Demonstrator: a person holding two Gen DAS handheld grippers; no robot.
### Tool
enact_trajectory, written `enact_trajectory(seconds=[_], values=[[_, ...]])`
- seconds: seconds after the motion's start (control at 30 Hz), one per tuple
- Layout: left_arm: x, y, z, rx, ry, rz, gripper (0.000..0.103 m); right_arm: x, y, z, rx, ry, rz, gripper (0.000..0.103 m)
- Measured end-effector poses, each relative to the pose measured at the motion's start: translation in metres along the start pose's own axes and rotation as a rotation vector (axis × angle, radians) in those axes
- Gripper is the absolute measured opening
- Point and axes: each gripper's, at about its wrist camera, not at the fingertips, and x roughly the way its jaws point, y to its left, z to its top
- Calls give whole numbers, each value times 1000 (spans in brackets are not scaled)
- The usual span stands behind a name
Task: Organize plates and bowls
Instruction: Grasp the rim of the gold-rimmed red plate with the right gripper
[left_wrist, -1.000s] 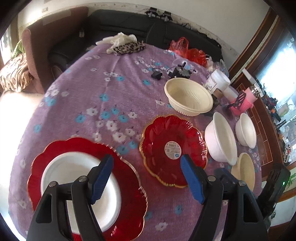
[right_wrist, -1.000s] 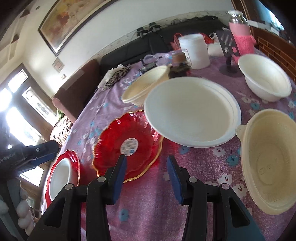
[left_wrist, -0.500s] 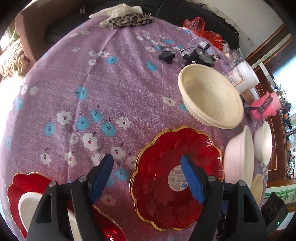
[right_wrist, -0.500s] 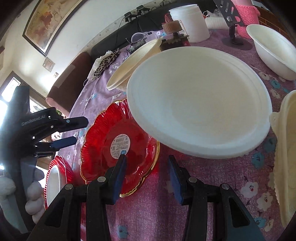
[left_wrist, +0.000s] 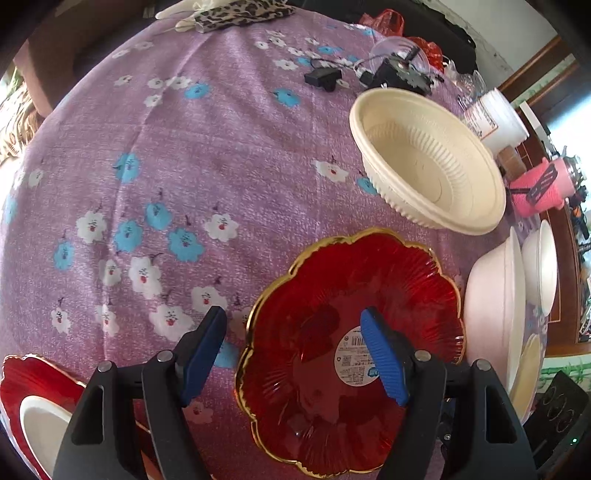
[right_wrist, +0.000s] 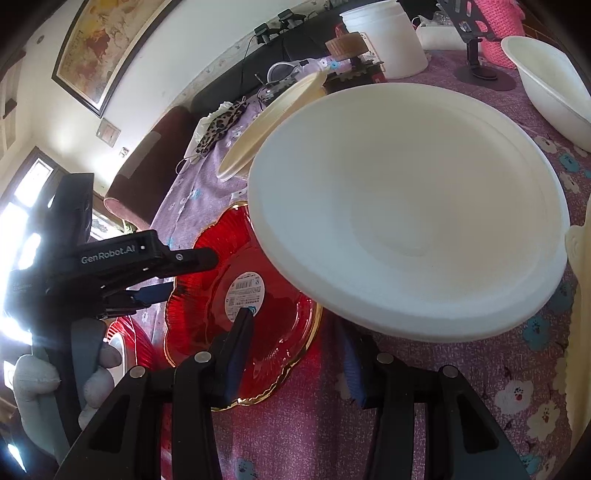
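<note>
The left gripper (left_wrist: 291, 354) is hovering with fingers spread, straddling the red plate's (left_wrist: 351, 350) near rim on the table (left_wrist: 221, 155). The right gripper (right_wrist: 295, 358), fingers also spread, is holding nothing beside it.

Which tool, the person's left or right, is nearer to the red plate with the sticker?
Both are close; the left tool looks nearer, straddling the red plate rim. The right tool is open at its opposite edge, beneath the white bowl.

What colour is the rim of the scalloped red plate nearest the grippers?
Gold: a thin gilt edge runs round the red plate, clearest in the left wrist view.
</note>
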Motion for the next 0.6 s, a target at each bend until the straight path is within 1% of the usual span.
enact_trajectory(seconds=[0.1,0.23,0.37,0.4,0.5,0.57,0.6], values=[[3,-9,2,21,-3,15,74,2,1,2,-4,-3,3,49],[7,-19,3,53,9,6,74,2,1,0,-8,-12,16,49],[10,-29,1,83,19,18,74,3,2,-1,-20,-23,29,49],[11,-32,0,86,20,13,74,4,2,-1,-17,-20,41,49],[13,-37,-3,82,8,27,74,3,0,0,-14,-22,48,50],[13,-38,-4,82,-2,36,71,2,-1,-1,-13,-22,52,50],[11,-35,-6,81,-9,45,67,2,-1,-1,-13,-23,51,50]])
